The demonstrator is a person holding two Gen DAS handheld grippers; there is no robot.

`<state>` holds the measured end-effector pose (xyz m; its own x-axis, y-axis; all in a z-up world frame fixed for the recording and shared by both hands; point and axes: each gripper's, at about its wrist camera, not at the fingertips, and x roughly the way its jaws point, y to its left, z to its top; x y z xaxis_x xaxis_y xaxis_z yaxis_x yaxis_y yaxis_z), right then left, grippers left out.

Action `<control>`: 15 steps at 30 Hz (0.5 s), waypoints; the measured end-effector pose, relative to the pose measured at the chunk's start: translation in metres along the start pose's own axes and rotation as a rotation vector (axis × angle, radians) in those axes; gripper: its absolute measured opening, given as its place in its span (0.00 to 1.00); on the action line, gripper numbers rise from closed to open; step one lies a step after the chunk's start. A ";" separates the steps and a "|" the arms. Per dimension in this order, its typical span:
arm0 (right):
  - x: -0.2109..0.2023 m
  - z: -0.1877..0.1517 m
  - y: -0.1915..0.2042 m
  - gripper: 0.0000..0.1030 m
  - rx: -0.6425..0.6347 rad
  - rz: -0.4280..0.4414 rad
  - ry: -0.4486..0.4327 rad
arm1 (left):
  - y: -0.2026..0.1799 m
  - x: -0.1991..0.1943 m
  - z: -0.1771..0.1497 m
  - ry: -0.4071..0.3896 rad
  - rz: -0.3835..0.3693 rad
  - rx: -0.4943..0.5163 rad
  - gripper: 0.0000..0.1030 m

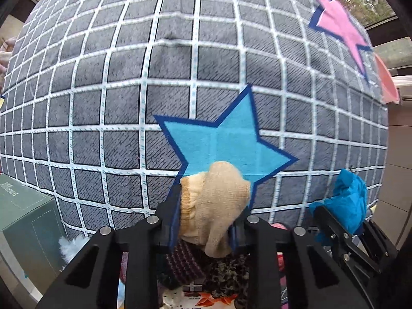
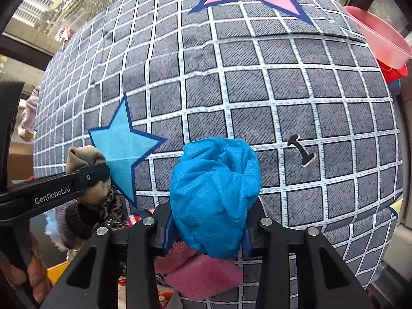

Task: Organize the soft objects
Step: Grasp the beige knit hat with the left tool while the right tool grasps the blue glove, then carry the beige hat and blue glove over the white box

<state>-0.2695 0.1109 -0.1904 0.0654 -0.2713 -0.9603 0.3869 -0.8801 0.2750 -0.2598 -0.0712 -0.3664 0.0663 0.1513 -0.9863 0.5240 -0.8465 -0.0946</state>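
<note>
Beige sock (image 1: 215,206) pinched in my left gripper (image 1: 203,228), blue cloth (image 2: 215,193) in my right gripper (image 2: 207,234); I keep both jaws closed firmly while clearing the pile (image 1: 203,267).

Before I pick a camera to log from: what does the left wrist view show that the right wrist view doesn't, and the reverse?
Only the left wrist view shows the green box at lower left.

Only the right wrist view shows the black dumbbell-shaped mark on the cloth, the pink foam piece below the right gripper, and a hand.

Both show the grey checked cloth, its blue star and pink star, the pink basin, the beige sock in the left gripper, and the blue fabric in the right gripper.
</note>
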 end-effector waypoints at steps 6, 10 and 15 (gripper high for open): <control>-0.023 0.002 -0.012 0.40 0.039 0.009 -0.039 | -0.006 -0.043 0.018 -0.089 -0.029 0.036 0.31; -0.040 -0.003 -0.018 0.40 0.055 0.020 -0.050 | -0.015 -0.068 0.021 -0.120 -0.051 0.058 0.31; -0.049 -0.012 -0.006 0.40 0.058 0.038 -0.070 | -0.025 -0.094 0.011 -0.145 -0.064 0.081 0.31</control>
<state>-0.2644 0.1342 -0.1456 0.0136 -0.3300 -0.9439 0.3311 -0.8892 0.3156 -0.2884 -0.0693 -0.2731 -0.0918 0.1361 -0.9864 0.4527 -0.8766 -0.1631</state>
